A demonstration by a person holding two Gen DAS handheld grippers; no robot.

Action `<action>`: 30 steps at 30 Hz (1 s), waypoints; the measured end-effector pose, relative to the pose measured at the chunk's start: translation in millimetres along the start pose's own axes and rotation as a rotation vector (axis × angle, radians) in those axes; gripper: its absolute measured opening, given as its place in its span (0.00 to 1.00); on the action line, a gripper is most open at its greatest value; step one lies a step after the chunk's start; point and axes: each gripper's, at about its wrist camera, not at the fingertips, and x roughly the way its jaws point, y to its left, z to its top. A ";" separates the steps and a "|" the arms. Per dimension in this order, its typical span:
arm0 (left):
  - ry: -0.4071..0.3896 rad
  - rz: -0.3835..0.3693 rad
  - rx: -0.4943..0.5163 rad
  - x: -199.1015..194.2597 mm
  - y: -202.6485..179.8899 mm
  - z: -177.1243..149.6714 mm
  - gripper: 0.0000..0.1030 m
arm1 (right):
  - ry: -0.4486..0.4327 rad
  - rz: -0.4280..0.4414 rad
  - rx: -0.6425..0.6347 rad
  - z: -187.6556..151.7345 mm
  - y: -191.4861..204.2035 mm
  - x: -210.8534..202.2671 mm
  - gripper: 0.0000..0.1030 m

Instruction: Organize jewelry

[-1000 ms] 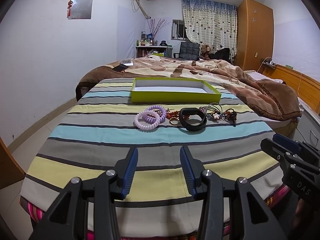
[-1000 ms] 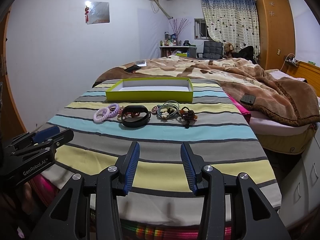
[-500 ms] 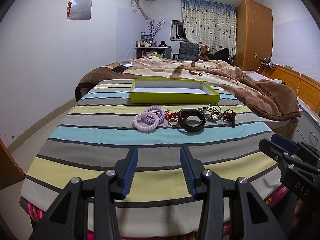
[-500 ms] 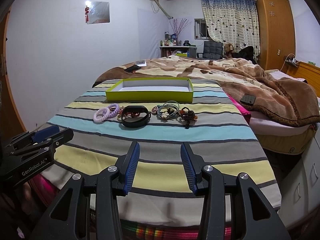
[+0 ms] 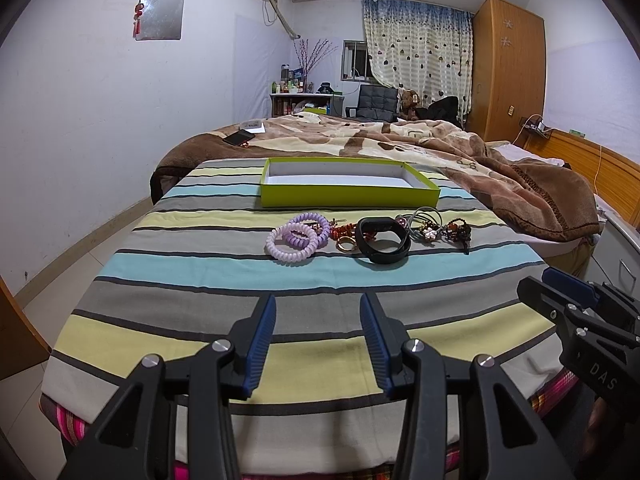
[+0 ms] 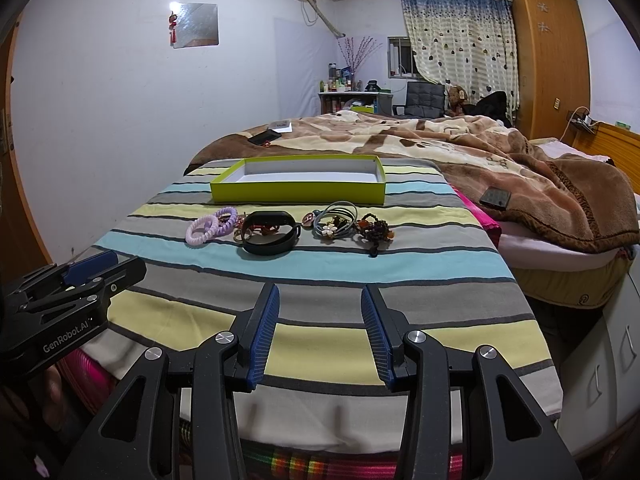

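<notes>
A row of jewelry lies on the striped bedspread: purple coil hair ties (image 5: pixel 294 238) (image 6: pixel 210 226), a black wristband (image 5: pixel 383 240) (image 6: pixel 272 232), red beads with gold rings (image 5: pixel 344 236), grey hair ties with a flower (image 5: pixel 426 222) (image 6: pixel 335 224), and a dark beaded piece (image 5: pixel 458 232) (image 6: pixel 374 230). Behind them stands an open lime-green box (image 5: pixel 348 196) (image 6: pixel 298 192), empty inside. My left gripper (image 5: pixel 318 322) (image 6: pixel 100 268) is open and empty, short of the jewelry. My right gripper (image 6: pixel 318 314) (image 5: pixel 560 284) is open and empty, also short of it.
A brown blanket (image 5: pixel 500 176) covers the bed behind and to the right. A phone (image 5: pixel 239 137) lies on it at the back left, a dark remote (image 6: pixel 496 198) at the right. White drawers (image 6: pixel 612 364) stand at the right of the bed's edge.
The left wrist view has shifted slightly; the jewelry and box sit a little left of and higher than before. The right gripper has barely moved. Both stay open.
</notes>
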 end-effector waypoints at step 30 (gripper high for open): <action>0.016 -0.001 -0.001 2.9 0.9 -0.8 0.44 | 0.007 0.001 0.003 -1.4 -1.2 1.2 0.42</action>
